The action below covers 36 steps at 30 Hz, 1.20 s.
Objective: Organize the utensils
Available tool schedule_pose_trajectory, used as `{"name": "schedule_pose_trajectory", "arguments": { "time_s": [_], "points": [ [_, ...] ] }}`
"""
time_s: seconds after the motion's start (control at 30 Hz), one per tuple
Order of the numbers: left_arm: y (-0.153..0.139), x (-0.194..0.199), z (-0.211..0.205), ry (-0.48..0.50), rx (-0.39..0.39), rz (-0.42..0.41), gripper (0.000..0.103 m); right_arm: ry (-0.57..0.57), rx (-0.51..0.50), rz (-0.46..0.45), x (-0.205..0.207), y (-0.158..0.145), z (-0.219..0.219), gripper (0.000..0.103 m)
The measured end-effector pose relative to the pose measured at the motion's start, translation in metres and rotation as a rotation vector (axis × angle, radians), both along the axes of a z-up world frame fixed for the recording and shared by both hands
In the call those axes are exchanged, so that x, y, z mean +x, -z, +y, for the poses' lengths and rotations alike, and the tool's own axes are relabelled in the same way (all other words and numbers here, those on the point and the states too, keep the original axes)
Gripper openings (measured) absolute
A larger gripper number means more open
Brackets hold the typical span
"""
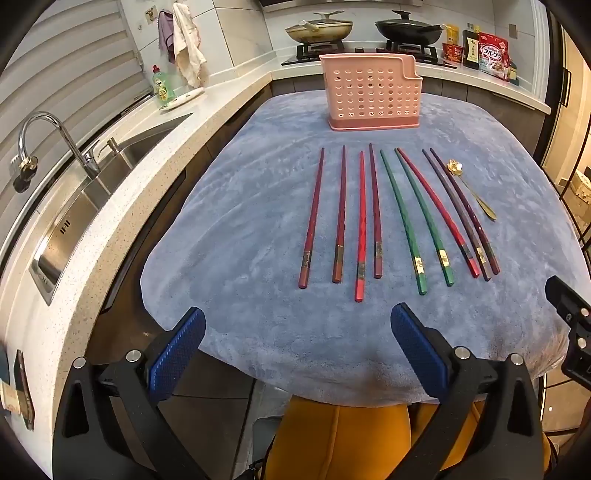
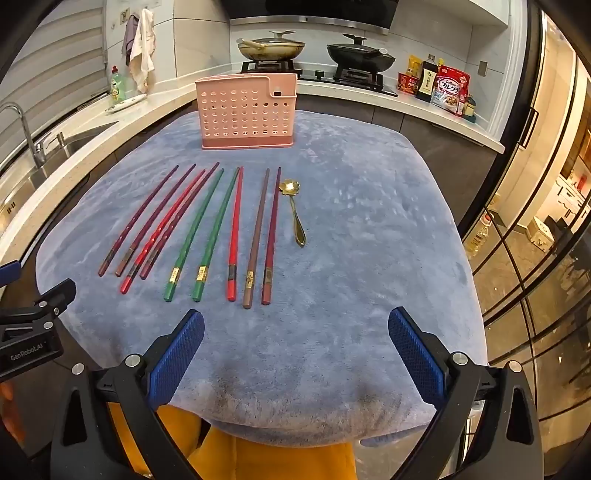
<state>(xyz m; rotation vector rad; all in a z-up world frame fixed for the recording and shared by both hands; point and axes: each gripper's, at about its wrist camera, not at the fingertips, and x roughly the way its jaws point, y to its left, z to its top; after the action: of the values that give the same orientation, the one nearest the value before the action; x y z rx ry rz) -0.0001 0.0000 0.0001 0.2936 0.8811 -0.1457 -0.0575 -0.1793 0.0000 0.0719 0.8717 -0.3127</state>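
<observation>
Several chopsticks lie side by side on a blue-grey cloth (image 1: 258, 229) (image 2: 369, 258): dark red ones (image 1: 313, 218) (image 2: 138, 221) at the left, two green ones (image 1: 402, 221) (image 2: 195, 230) in the middle, a bright red one (image 2: 235, 232), and brown and maroon ones (image 1: 458, 210) (image 2: 264, 236) at the right. A gold spoon (image 1: 471, 190) (image 2: 293, 210) lies beside them. Behind stands a pink perforated utensil holder (image 1: 371, 92) (image 2: 246, 110). My left gripper (image 1: 297, 325) and right gripper (image 2: 295, 325) hover open near the cloth's front edge, nothing between the fingers.
A speckled counter with a steel sink (image 1: 92, 199) and tap (image 1: 55, 136) runs along the left. Two pans (image 1: 319, 29) (image 1: 408, 27) sit on the stove behind, with food packets (image 1: 487, 53) to the right. A glass partition (image 2: 535, 258) borders the right. Something yellow (image 1: 343, 439) lies below the table's front.
</observation>
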Motion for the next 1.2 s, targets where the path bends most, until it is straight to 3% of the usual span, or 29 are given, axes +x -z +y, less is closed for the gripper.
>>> {"name": "schedule_pose_trajectory", "arguments": {
  "time_s": [1.2],
  "points": [
    [-0.004, 0.001, 0.002, -0.011, -0.007, 0.003, 0.096, -0.021, 0.006, -0.01, 0.004, -0.007, 0.01, 0.096]
  ]
}}
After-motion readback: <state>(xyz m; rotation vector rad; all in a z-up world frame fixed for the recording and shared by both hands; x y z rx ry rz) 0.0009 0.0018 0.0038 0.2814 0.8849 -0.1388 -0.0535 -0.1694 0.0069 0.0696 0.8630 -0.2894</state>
